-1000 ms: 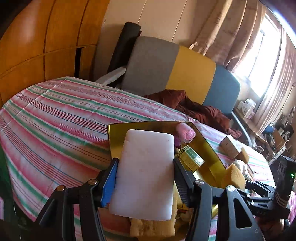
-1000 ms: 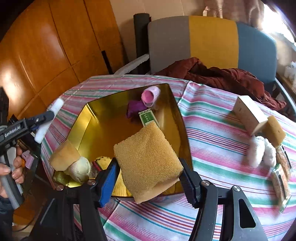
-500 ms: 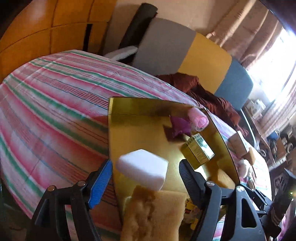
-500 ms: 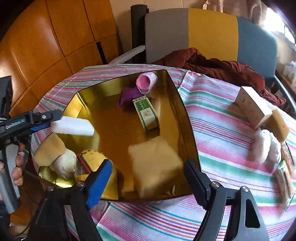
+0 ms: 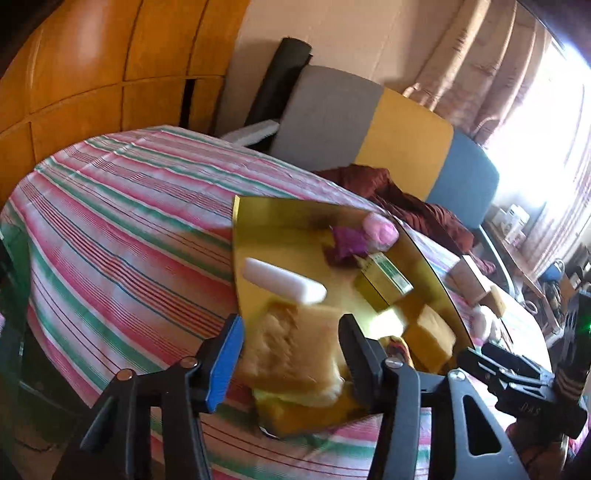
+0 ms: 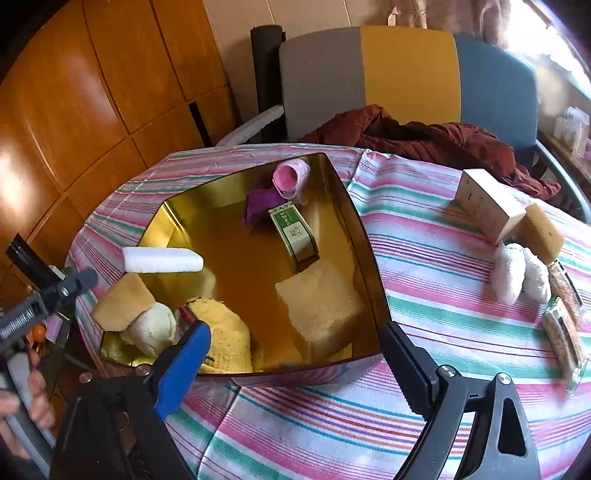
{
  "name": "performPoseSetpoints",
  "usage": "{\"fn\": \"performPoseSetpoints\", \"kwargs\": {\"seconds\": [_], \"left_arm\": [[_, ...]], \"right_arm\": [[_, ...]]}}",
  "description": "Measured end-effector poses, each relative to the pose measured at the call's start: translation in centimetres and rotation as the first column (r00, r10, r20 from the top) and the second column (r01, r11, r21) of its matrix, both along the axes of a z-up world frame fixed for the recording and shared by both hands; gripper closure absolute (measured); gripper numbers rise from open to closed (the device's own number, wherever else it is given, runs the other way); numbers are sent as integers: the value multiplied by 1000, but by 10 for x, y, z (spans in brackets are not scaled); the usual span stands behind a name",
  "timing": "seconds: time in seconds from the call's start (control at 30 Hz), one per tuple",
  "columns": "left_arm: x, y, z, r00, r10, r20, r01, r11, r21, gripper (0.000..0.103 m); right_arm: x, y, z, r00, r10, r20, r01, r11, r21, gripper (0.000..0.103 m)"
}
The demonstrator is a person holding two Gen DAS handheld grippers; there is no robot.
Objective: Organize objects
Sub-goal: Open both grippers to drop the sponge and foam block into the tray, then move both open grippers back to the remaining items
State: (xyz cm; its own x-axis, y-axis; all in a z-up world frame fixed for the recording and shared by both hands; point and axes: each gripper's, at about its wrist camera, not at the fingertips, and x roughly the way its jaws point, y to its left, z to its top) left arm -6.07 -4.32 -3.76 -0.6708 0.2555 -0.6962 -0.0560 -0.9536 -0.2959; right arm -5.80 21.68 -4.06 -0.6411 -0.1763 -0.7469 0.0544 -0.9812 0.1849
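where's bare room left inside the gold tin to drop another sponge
Bare floor lies mid-tin, bordered by the white foam block, the green box and the tan sponge. The near-left corner, around the yellow sponge, is crowded.

Glossy orange-brown wooden wall panels [image 6: 92, 96] fill the left side, meeting a cream wall [image 5: 332, 33]. A chair with a grey, yellow and blue backrest [image 6: 406, 77] holds a crumpled dark red cloth [image 6: 424, 136]. Bright daylight pours through beige curtains [image 5: 480, 62] at the right, beside a cluttered shelf [image 5: 524, 236].
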Motion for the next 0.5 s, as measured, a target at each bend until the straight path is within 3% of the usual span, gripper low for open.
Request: {"fn": "performPoseSetpoints", "kwargs": {"seconds": [0.17, 0.37, 0.5], "left_arm": [[-11, 26, -12, 998, -63, 20, 64, 998, -19, 50], [-38, 36, -14, 997, -70, 13, 71, 996, -48, 50], [-37, 33, -6, 998, -57, 12, 57, 998, -40, 49]], "right_arm": [[5, -3, 5, 1000, -3, -13, 3, 1000, 24, 10], [9, 1, 4, 1000, -25, -8, 25, 999, 31, 10], [13, 4, 4, 999, -32, -9, 32, 999, 24, 10]]}}
